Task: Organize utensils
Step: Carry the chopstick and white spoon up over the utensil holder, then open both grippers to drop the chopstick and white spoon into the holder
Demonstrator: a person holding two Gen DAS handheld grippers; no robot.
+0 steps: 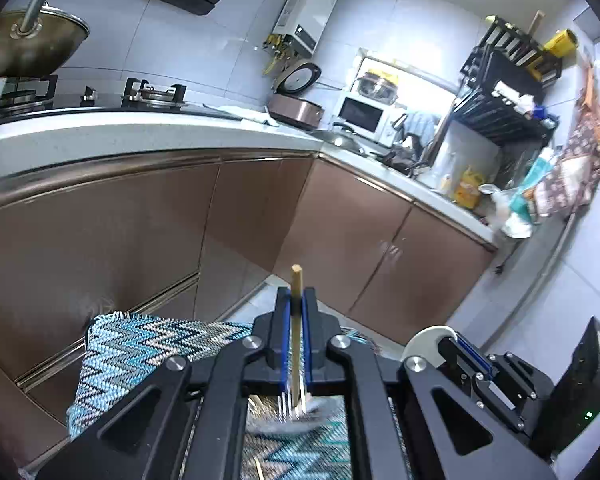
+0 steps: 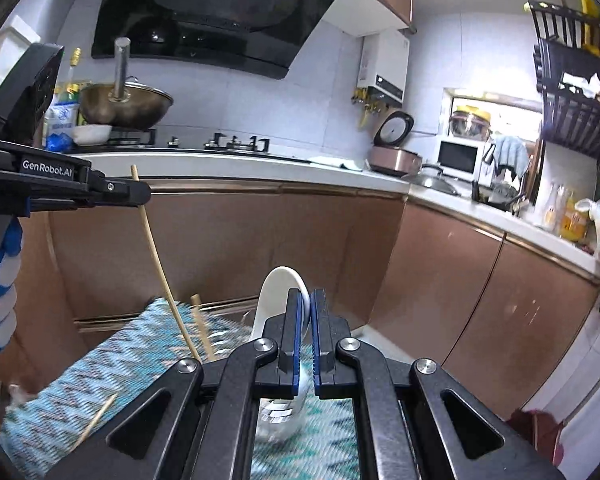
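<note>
My left gripper (image 1: 297,300) is shut on a wooden chopstick (image 1: 296,280) that stands upright between its blue pads; the chopstick (image 2: 156,248) also shows in the right wrist view, hanging down from the left gripper (image 2: 140,192). My right gripper (image 2: 305,300) is shut on a white ceramic spoon (image 2: 278,292), whose bowl sticks up past the fingers. The spoon (image 1: 428,340) and right gripper (image 1: 472,360) show at the lower right of the left wrist view. Both are held above a blue zigzag-patterned mat (image 2: 100,360). Another chopstick (image 2: 202,328) lies on the mat.
A fork (image 1: 288,404) and a glass holder (image 2: 280,416) lie blurred under the grippers. Brown cabinet doors (image 2: 260,248) stand close ahead under a white counter (image 2: 228,162) with a stove, wok (image 2: 126,108), rice cooker and microwave.
</note>
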